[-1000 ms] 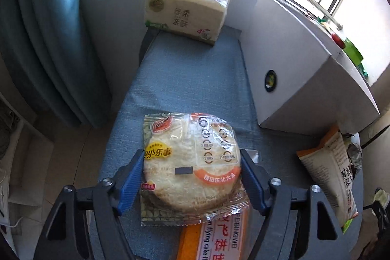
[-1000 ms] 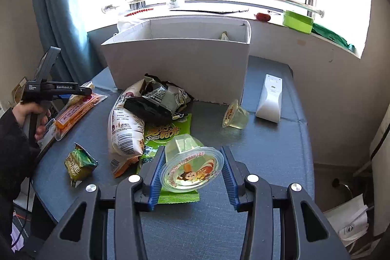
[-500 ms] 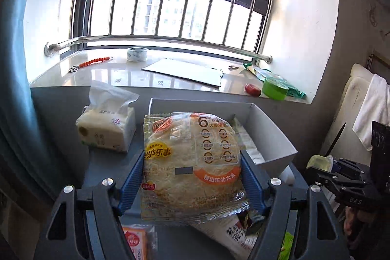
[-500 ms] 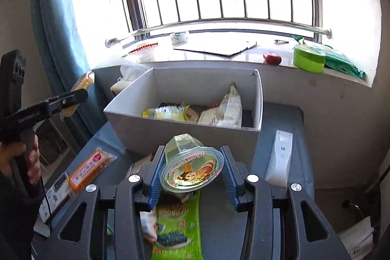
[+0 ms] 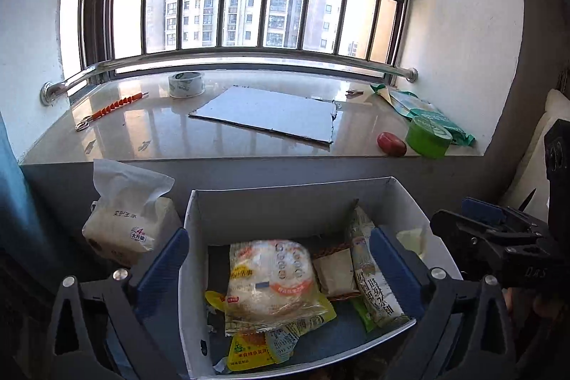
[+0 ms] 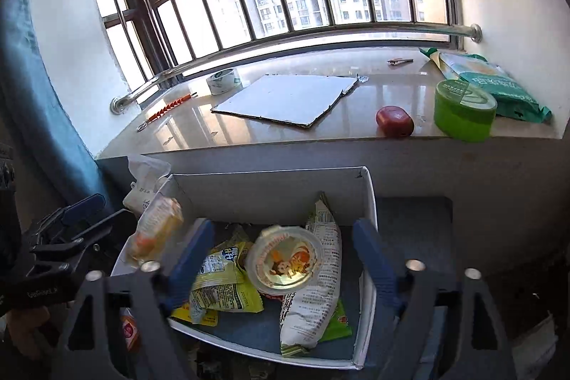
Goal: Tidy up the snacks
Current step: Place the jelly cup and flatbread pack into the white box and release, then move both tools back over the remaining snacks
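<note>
A white open box stands below the window sill and holds several snack packets. My left gripper is open above it; the round cake packet is out of its jaws, over the pile in the box, and shows blurred at the box's left rim in the right wrist view. My right gripper is open above the box; the jelly cup is free between its jaws over a white snack bag. A yellow-green packet lies at the left.
A tissue pack stands left of the box. The sill carries a cardboard sheet, tape roll, red fruit, green tub and green packet. A blue curtain hangs at the left.
Both grippers moved over the box and opened. The cake packet left the left gripper and the jelly cup left the right gripper, both into the box.
</note>
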`<state>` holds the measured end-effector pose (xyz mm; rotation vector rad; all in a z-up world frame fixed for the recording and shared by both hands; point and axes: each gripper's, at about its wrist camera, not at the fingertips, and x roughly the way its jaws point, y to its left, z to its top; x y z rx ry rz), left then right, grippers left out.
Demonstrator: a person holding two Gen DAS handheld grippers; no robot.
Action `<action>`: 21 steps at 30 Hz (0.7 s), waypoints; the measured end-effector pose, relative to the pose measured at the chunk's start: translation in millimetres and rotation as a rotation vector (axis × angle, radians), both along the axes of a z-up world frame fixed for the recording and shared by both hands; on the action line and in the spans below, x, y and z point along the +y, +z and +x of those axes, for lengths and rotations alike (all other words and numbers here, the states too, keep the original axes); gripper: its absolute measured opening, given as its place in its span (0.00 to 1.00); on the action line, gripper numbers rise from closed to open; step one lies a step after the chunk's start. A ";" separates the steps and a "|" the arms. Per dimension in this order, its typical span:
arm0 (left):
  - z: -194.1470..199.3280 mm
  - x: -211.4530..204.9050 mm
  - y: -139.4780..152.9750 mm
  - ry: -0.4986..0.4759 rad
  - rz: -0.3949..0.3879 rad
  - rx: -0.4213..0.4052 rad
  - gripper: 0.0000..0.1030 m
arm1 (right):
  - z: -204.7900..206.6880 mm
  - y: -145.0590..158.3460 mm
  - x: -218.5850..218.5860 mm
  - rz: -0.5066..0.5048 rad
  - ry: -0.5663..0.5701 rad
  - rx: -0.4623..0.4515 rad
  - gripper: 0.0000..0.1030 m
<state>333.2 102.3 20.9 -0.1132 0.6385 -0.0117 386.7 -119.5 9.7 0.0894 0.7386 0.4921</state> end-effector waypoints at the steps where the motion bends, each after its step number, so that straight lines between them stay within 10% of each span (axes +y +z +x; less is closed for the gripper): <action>1: -3.6 -1.2 0.7 -0.001 0.006 -0.004 1.00 | -2.5 0.4 -0.5 -0.003 0.005 -0.006 1.00; 21: -204.1 -14.5 33.8 -0.063 -0.008 -0.191 1.00 | -159.7 8.3 -54.0 0.018 0.154 -0.146 1.00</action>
